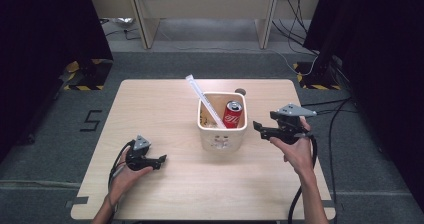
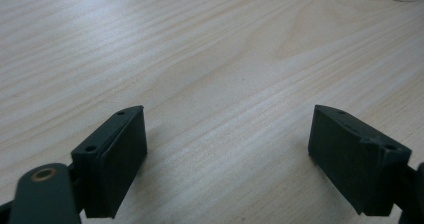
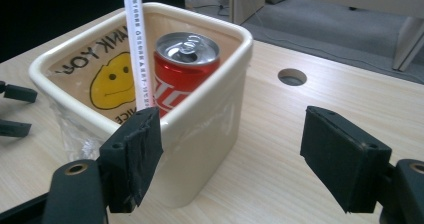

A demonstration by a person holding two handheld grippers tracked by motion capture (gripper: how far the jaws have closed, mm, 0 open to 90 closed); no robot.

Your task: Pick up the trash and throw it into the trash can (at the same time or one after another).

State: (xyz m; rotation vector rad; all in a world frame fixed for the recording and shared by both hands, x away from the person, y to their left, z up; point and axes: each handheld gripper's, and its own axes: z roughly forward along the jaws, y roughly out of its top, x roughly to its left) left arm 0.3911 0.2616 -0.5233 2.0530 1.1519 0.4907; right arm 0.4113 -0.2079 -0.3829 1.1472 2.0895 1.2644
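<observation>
A cream square bin (image 1: 222, 134) stands at the middle of the wooden table (image 1: 165, 109). In it a red soda can (image 3: 182, 69) stands upright, a long white wrapped stick (image 3: 136, 44) leans out over the far left rim, and a clear bag with a yellow smiley face (image 3: 107, 86) lies against the wall. My right gripper (image 1: 257, 129) hovers just right of the bin, open, its jaws empty and pointing at the bin's near corner (image 3: 210, 104). My left gripper (image 1: 161, 160) rests low on the table left of the bin, open, with bare wood between its jaws (image 2: 227, 149).
A round cable hole (image 1: 240, 91) sits in the table behind the bin. Black curtains flank both sides, and desk legs and cables lie on the floor beyond the far edge. Bare wood (image 1: 200, 184) stretches along the table's front.
</observation>
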